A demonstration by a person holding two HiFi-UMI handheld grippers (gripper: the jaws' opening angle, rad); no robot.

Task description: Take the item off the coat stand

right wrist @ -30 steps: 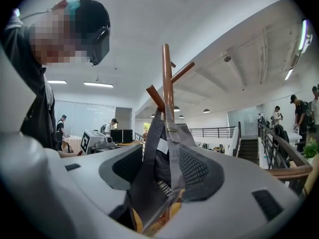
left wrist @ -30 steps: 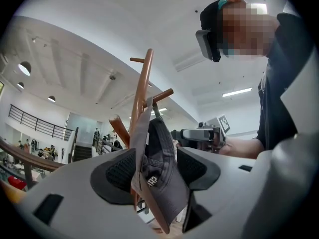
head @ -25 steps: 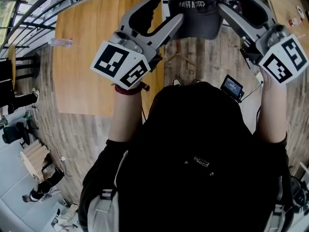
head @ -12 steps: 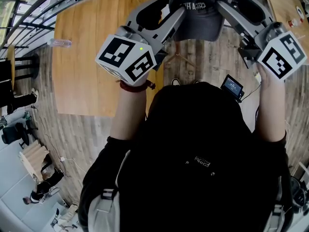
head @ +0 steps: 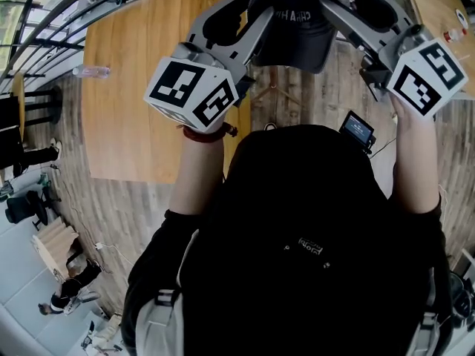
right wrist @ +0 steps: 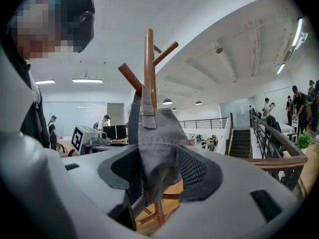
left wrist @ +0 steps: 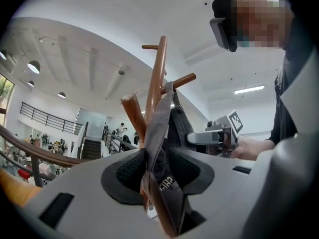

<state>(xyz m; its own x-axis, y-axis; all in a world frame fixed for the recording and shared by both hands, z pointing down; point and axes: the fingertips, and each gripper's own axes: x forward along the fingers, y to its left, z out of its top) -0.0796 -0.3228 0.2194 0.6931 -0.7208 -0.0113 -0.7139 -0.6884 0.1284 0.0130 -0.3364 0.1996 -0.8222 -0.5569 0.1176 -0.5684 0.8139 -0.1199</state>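
A dark grey cap (head: 297, 28) with white lettering hangs on a wooden coat stand (left wrist: 157, 83), which the right gripper view also shows (right wrist: 149, 59). My left gripper (head: 256, 24) reaches in from the left. Its jaws have just been closing, and the cap's brim (left wrist: 158, 176) now sits pinched between the black pads (left wrist: 130, 171). From the right, my right gripper (head: 338, 13) holds the bunched grey crown (right wrist: 157, 153) between its pads (right wrist: 199, 171). Both grippers point roughly level at the stand's pegs.
A large wooden table (head: 141, 73) with a plastic bottle (head: 93, 71) lies below at the left. A small screen device (head: 358, 132) sits on the plank floor. The person's dark torso fills the lower head view. Railings and stairs stand far behind.
The left gripper's jaws have narrowed onto the cap's brim. Both marker cubes and the cap have shifted slightly up in the head view.
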